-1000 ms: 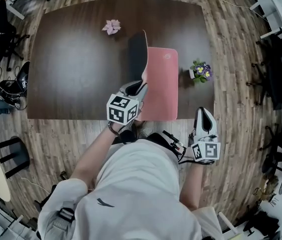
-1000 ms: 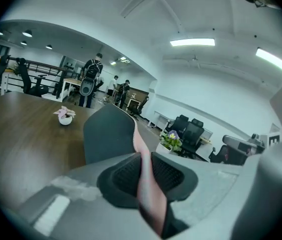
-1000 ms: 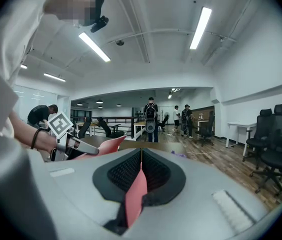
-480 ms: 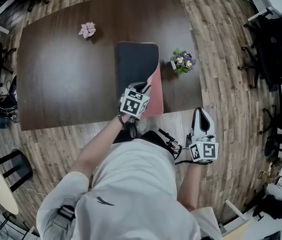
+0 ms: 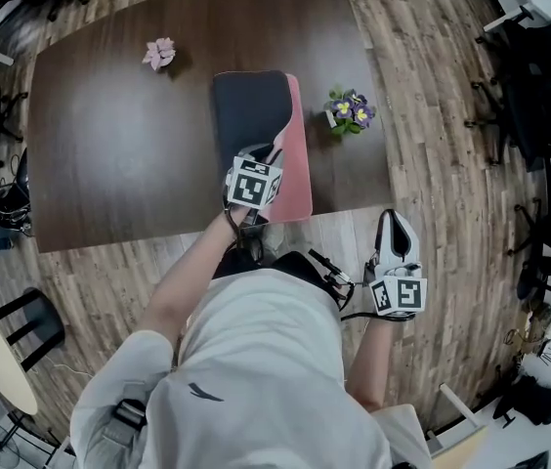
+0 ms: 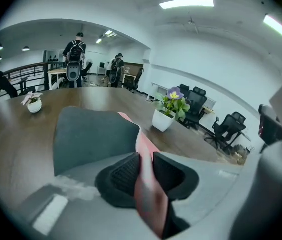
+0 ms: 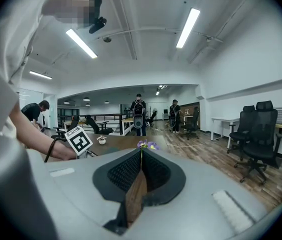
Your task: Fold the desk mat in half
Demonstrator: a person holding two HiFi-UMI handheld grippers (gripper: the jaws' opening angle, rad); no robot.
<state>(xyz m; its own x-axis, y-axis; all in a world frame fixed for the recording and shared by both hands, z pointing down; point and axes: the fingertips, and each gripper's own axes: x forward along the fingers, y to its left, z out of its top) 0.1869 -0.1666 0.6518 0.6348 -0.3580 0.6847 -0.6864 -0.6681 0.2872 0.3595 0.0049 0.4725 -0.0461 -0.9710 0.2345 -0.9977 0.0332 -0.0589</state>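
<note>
The desk mat [image 5: 252, 110] lies on the dark table [image 5: 109, 154], folded over so its dark underside faces up. A strip of its pink face [image 5: 298, 164] shows along the right. My left gripper [image 5: 272, 156] is over the mat's near edge, shut on the pink edge [image 6: 144, 146], which runs between the pads; the jaws have just been opening slightly with the mat still between them. In the left gripper view the dark flap [image 6: 91, 134] slopes away ahead of my left gripper [image 6: 146, 160]. My right gripper [image 5: 396, 227] hangs off the table over the floor, shut and holding nothing [image 7: 141, 156].
A white pot of purple flowers [image 5: 351, 110] [image 6: 166, 114] stands just right of the mat. A small pot of pink flowers [image 5: 159, 53] [image 6: 32, 102] sits at the table's far left. Office chairs [image 5: 539, 96] stand to the right; people stand far behind [image 6: 74, 64].
The left gripper has sunk toward the table with the mat's edge, and the upright dark flap has come down flat over the pink face. The right gripper stays beside the body.
</note>
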